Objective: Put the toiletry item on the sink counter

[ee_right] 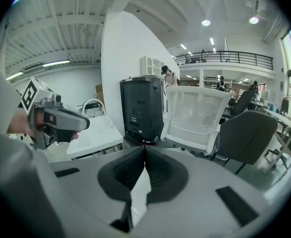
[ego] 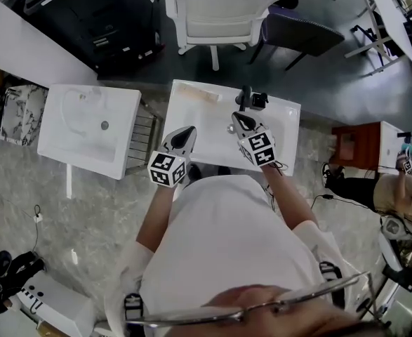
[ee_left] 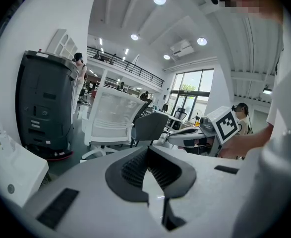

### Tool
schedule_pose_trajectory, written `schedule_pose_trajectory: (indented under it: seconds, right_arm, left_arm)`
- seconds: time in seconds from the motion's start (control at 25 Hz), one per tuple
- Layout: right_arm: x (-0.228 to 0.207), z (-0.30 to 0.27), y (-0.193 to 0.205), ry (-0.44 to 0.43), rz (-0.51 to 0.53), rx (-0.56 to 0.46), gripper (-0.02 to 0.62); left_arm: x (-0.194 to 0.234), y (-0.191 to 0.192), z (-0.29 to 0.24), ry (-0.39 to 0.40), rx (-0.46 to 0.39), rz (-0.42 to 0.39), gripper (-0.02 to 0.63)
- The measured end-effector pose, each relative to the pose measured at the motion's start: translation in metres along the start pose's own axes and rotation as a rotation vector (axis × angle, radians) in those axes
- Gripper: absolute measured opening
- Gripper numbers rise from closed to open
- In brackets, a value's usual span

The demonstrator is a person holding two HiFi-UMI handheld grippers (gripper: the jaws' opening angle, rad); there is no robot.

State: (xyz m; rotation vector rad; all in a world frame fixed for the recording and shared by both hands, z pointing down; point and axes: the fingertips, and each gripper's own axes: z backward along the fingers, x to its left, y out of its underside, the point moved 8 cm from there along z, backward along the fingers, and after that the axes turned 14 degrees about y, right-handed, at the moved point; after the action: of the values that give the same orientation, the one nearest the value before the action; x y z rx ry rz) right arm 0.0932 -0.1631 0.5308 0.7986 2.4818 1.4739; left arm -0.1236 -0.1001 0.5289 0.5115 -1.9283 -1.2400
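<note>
Probably placed already: dark toiletry item (ego: 251, 100) standing near the far edge of the white worktop (ego: 195, 104), just beyond the right gripper (ego: 236, 120) and seemingly free of it. Left gripper (ego: 187, 130) alongside, nearer in. Fingers of both closed on nothing. Left to do, at most: pulling back. Off to the left, a separate white sink basin (ego: 86, 125). Farther off, a white chair (ego: 216, 12), a dark chair (ego: 300, 32) and a black cabinet (ego: 97, 12) on grey floor.
</note>
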Motion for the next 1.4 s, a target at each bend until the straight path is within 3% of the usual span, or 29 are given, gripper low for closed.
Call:
schedule_pose_trajectory:
  seconds: [0.56, 1.4]
  right_arm:
    - [-0.033, 0.053, 0.002, 0.048, -0.13, -0.109, 0.006]
    - [-0.04, 0.066, 0.009, 0.063, -0.149, -0.139, 0.006]
  left_arm:
    - [-0.022, -0.022, -0.011, 0.024, -0.043, -0.055, 0.005]
    - [-0.033, -0.022, -0.019, 0.024, -0.059, -0.07, 0.005]
